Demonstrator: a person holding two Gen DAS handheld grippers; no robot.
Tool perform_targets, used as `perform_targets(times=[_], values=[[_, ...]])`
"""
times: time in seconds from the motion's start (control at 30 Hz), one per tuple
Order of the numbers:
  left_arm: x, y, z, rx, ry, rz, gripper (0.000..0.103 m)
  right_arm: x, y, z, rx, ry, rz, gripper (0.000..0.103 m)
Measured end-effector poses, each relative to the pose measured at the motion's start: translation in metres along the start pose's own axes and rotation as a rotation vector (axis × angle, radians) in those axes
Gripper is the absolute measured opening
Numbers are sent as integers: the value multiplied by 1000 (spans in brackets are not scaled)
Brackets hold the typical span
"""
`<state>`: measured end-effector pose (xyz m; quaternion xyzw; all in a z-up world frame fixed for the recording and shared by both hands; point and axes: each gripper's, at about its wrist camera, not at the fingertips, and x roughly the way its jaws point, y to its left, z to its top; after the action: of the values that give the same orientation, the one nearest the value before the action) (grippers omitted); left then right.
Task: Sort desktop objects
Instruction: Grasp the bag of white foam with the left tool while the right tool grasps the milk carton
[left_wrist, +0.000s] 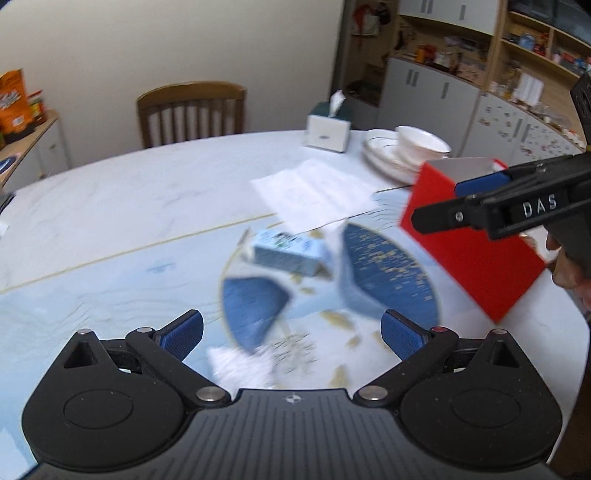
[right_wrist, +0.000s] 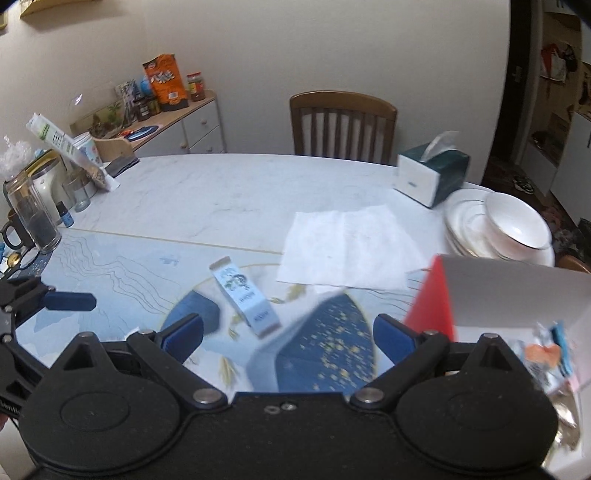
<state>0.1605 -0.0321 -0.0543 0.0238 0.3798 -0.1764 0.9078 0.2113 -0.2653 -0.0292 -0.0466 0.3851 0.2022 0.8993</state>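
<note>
- Left wrist view: nearest the lens, your left gripper (left_wrist: 291, 332) has its jaws spread wide with nothing between the blue pads.
- Just past them a crumpled white scrap (left_wrist: 240, 365) lies on the worktop (left_wrist: 122, 206); blurred, so material unclear, probably tissue or wrap: light, soft, pinch anywhere.
- Small blue-and-white carton (left_wrist: 286, 253) lies flat beyond it, on the printed mat, apart from all other items.
- In this view its long axis runs left to right, with the left end, which carries a flap, slightly farther from you.
- Judged handling: light, stiff card, crushable. Close across the narrow width at mid-length, gently.
- Red box (left_wrist: 472, 251) stands at the right, open top; likely the sorting bin. Your right gripper (left_wrist: 436, 206) hovers in front of it.
- Right wrist view: your right gripper (right_wrist: 288, 334) is nearest, jaws wide apart and empty.
- Carton (right_wrist: 243, 297) sits just ahead, between the pad lines; long axis diagonal, flap end far-left, other end near-right.
- Red box (right_wrist: 432, 306) at right holds wrapped items already.
- White paper sheet (right_wrist: 347, 247) lies flat beyond the carton: thin, limp; lift by an edge.
- Stacked dishes (right_wrist: 498, 229) sit close by, fragile; keep clear.
</note>
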Motion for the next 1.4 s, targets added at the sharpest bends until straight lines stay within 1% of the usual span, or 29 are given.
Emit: perform_targets(times=[0.17, 0.37, 0.63, 0.97, 1.13, 1.17, 1.2, 1.27, 1.37, 1.4], values=[[9, 17, -17, -26, 38, 39, 103, 30, 13, 8, -40, 12, 8, 98], [22, 24, -29, -33, 77, 47, 103, 63, 24, 12, -86, 52, 18, 98], [39, 21, -34, -12, 98, 55, 103, 92, 29, 15, -82, 95, 43, 97], [49, 24, -36, -45, 124, 57, 103, 125, 36, 20, -125, 153, 60, 90], [50, 26, -37, -65, 126, 41, 102, 136, 38, 22, -124, 177, 72, 90], [50, 26, -37, -69, 128, 43, 102, 137, 39, 22, -125, 178, 74, 88], [51, 26, -37, -73, 130, 48, 102, 139, 40, 23, -128, 180, 75, 83], [50, 27, -37, -86, 133, 43, 101, 141, 41, 24, -136, 188, 78, 77], [49, 26, -35, -86, 131, 44, 93, 143, 41, 25, -136, 192, 80, 77], [49, 26, -35, -86, 133, 40, 92, 145, 42, 25, -134, 195, 82, 74]])
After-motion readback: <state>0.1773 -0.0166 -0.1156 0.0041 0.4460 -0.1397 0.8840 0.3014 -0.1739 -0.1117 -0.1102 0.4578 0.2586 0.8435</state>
